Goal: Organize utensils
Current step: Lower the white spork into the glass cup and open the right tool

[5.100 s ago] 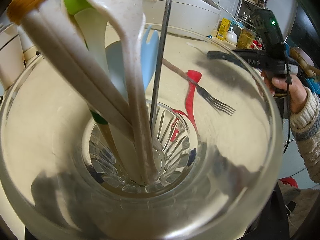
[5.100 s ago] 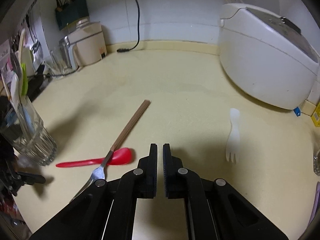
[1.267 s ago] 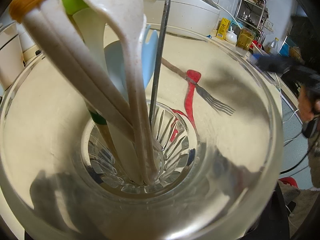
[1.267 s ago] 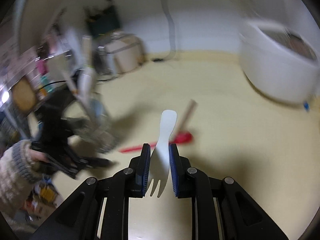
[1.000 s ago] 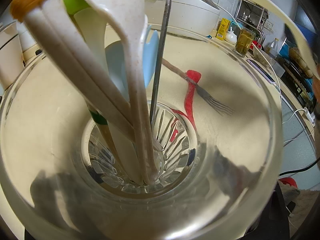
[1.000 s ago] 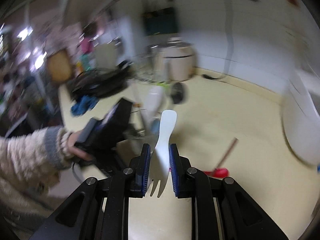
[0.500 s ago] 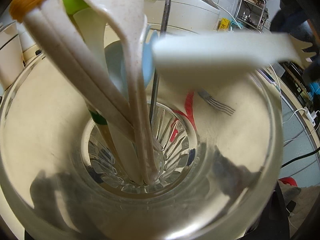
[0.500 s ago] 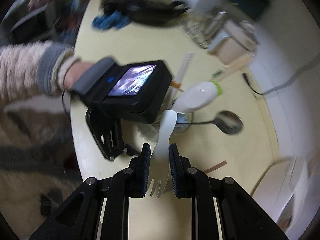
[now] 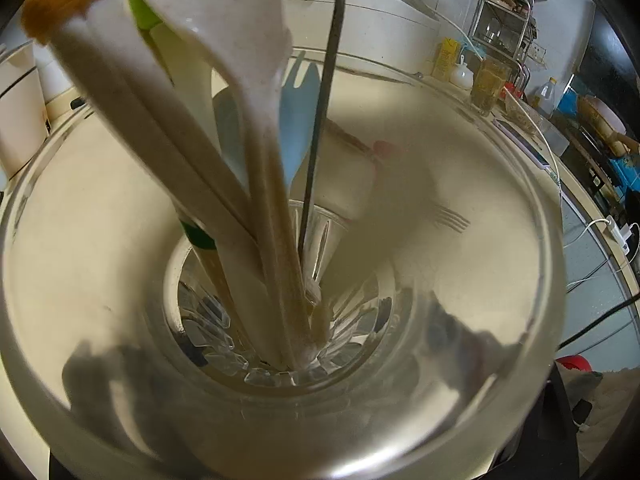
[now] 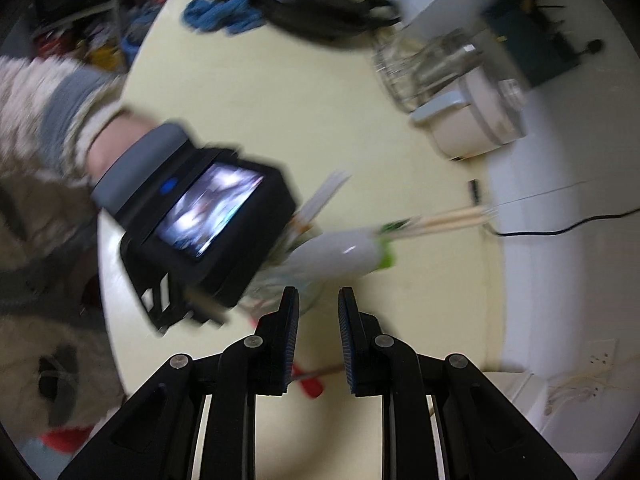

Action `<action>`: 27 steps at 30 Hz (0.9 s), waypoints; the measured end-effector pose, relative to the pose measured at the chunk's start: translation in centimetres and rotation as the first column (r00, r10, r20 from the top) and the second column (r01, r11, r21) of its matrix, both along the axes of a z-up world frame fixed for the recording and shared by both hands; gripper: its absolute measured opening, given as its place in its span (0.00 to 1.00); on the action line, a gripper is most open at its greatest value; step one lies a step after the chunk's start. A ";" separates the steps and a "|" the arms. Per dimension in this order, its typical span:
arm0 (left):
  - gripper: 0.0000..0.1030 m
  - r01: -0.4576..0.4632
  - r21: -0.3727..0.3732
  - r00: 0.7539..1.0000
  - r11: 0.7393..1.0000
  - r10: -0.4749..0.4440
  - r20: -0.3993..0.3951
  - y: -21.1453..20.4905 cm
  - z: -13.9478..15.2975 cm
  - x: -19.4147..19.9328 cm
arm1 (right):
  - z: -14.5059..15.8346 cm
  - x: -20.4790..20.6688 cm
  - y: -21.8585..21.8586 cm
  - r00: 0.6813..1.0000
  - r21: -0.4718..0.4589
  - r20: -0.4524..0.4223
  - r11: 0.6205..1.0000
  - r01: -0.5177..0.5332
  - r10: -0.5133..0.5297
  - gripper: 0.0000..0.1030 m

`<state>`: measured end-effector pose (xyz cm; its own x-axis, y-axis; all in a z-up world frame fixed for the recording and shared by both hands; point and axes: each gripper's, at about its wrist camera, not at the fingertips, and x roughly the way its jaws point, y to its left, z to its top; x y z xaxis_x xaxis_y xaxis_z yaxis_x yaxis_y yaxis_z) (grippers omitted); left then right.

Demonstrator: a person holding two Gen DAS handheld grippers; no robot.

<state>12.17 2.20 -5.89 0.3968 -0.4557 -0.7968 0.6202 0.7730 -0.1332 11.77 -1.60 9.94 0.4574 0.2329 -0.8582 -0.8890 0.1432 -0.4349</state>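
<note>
A clear glass (image 9: pixel 520 184) fills the left wrist view, and the left gripper's dark fingers (image 9: pixel 460 340) show through its base, shut on it. Inside stand a white speckled spoon (image 9: pixel 224 12), a blue spork (image 9: pixel 300 120), chopsticks (image 9: pixel 132 92) and a metal handle (image 9: pixel 332 60). A blurred white spork (image 9: pixel 344 192) slants down into the glass. My right gripper (image 10: pixel 319 320) hangs just above the glass (image 10: pixel 280 280), jaws apart with nothing between them. On the counter lie a red spoon (image 10: pixel 312 384) and a fork (image 9: pixel 452 216).
A sleeved hand (image 10: pixel 80 120) holds the left gripper's black camera unit (image 10: pixel 200 216) beside the glass. A white rice cooker (image 9: pixel 360 12) stands behind. A white pot (image 10: pixel 472 128), empty glasses (image 10: pixel 420 64) and a black cable (image 10: pixel 560 228) line the wall. Jars (image 9: pixel 488 84) stand at the counter's far right.
My right gripper swung over the glass and rolled. The white spork it gripped has left its jaws and now sits in the glass. The left gripper kept still.
</note>
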 end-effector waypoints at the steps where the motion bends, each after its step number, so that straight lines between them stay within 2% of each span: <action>1: 0.95 0.000 -0.003 1.000 1.000 0.000 -0.001 0.1 0.0 0.0 | 0.3 0.0 0.0 1.000 0.022 0.016 1.000 0.013 -0.013 0.19; 4: 0.95 0.000 -0.004 1.000 1.000 0.000 -0.001 0.0 0.0 0.0 | 1.4 -0.3 -0.5 0.996 0.111 0.062 0.992 0.063 -0.070 0.19; 7: 0.95 0.000 0.000 1.000 1.000 0.000 0.000 0.0 -0.1 0.1 | 2.9 -1.1 -2.4 0.991 0.259 0.058 0.960 0.103 -0.122 0.19; 10: 0.95 0.000 0.002 1.000 1.000 0.000 0.001 0.0 -0.1 0.1 | 4.3 -1.9 -5.6 0.984 0.452 0.000 0.878 0.159 -0.178 0.19; 11: 0.95 0.000 0.005 1.000 1.000 0.000 0.002 0.0 -0.1 0.1 | 4.4 -1.9 -7.1 0.978 0.527 -0.028 0.829 0.189 -0.205 0.19; 13: 0.95 0.001 0.010 1.000 1.000 -0.001 0.004 0.0 -0.2 0.1 | 3.9 -1.7 -9.0 0.963 0.611 -0.065 0.753 0.246 -0.261 0.19; 15: 0.95 0.001 0.015 1.000 1.000 -0.001 0.006 -0.2 -0.2 0.1 | 2.3 -0.3 -11.9 0.920 0.692 -0.167 0.623 0.365 -0.354 0.22; 17: 0.95 0.001 0.020 1.000 1.000 -0.001 0.008 -0.4 -0.2 0.2 | 0.3 1.3 -14.2 0.863 0.719 -0.263 0.509 0.474 -0.431 0.22; 18: 0.95 0.001 0.025 1.000 1.000 -0.001 0.010 -0.5 -0.2 0.1 | -1.6 2.5 -15.8 0.802 0.713 -0.337 0.422 0.560 -0.493 0.22; 19: 0.95 0.001 0.030 1.000 1.000 -0.001 0.012 -0.7 -0.2 0.1 | -2.7 3.1 -16.6 0.768 0.705 -0.366 0.381 0.598 -0.526 0.22; 21: 0.95 0.001 0.038 1.000 0.999 -0.001 0.016 -0.9 -0.3 0.0 | -5.9 4.1 -18.3 0.686 0.683 -0.386 0.309 0.662 -0.616 0.22; 24: 0.95 0.001 0.052 1.000 0.999 -0.002 0.022 -1.2 -0.3 -0.1 | -8.8 4.6 -19.7 0.610 0.669 -0.373 0.253 0.699 -0.699 0.22; 27: 0.95 0.000 0.041 1.000 0.999 -0.001 0.018 -1.2 -0.3 -0.1 | -9.8 4.6 -20.9 0.579 0.687 -0.361 0.212 0.696 -0.731 0.22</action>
